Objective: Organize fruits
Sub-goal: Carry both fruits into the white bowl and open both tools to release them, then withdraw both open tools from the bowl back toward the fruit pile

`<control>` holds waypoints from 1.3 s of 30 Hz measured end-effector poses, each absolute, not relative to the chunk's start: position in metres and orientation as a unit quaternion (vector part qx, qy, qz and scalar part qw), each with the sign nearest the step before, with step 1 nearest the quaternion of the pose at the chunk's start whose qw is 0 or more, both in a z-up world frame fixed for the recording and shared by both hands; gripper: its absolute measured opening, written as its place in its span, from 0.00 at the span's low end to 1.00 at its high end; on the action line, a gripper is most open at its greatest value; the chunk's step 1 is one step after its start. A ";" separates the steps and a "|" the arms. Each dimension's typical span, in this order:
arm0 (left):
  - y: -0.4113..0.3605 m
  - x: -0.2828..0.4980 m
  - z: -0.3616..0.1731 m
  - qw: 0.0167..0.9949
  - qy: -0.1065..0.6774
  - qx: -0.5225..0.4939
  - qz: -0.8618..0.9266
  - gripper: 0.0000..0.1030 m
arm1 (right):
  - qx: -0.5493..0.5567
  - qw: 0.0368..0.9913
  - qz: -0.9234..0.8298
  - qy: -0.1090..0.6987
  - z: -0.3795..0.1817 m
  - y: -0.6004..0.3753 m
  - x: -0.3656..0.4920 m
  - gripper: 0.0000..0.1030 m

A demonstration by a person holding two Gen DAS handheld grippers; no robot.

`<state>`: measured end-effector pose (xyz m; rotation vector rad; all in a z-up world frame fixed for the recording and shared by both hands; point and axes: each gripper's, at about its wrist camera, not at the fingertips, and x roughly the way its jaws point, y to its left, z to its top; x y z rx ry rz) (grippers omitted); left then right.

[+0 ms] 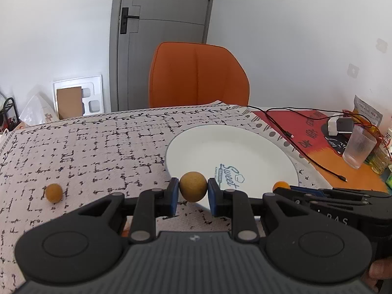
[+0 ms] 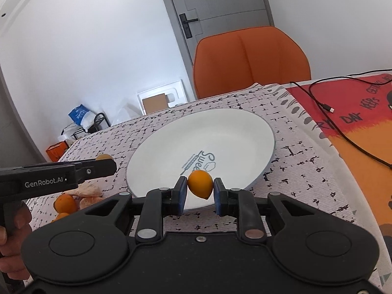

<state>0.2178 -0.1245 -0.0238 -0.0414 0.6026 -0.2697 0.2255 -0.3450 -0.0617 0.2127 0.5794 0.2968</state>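
My left gripper [image 1: 193, 190] is shut on a round brownish-yellow fruit [image 1: 193, 186] at the near left rim of the white plate [image 1: 220, 144]. My right gripper [image 2: 200, 188] is shut on a small orange fruit [image 2: 200, 183] over the plate's near rim [image 2: 245, 127]. The right gripper's body also shows at the right of the left wrist view [image 1: 330, 196], with its orange fruit [image 1: 281, 185]. The left gripper's body shows in the right wrist view [image 2: 61, 174], with its fruit [image 2: 104, 157] partly hidden. Another brownish fruit [image 1: 54, 192] lies on the cloth to the left.
An orange fruit [image 2: 65, 203] and peeled segments [image 2: 89, 197] lie on the cloth at the near left. An orange chair [image 1: 198, 73] stands behind the table. A ribbed glass [image 1: 359, 148], a white charger [image 1: 339, 126] and black cables [image 1: 294, 144] sit on the red mat at the right.
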 end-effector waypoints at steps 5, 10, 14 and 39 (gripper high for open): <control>-0.131 0.222 -0.025 0.945 0.296 -0.016 -0.137 0.23 | 0.107 0.946 0.146 0.270 -0.056 -0.350 0.220 0.27; -0.138 0.225 -0.023 0.945 0.295 -0.012 -0.142 0.23 | 0.108 0.947 0.144 0.265 -0.053 -0.353 0.214 0.29; -0.142 0.226 -0.021 0.945 0.293 -0.012 -0.147 0.23 | 0.107 0.948 0.137 0.266 -0.054 -0.355 0.210 0.40; -0.082 0.197 -0.012 0.957 0.282 -0.042 -0.052 0.81 | 0.057 0.952 0.092 0.287 -0.054 -0.340 0.202 1.00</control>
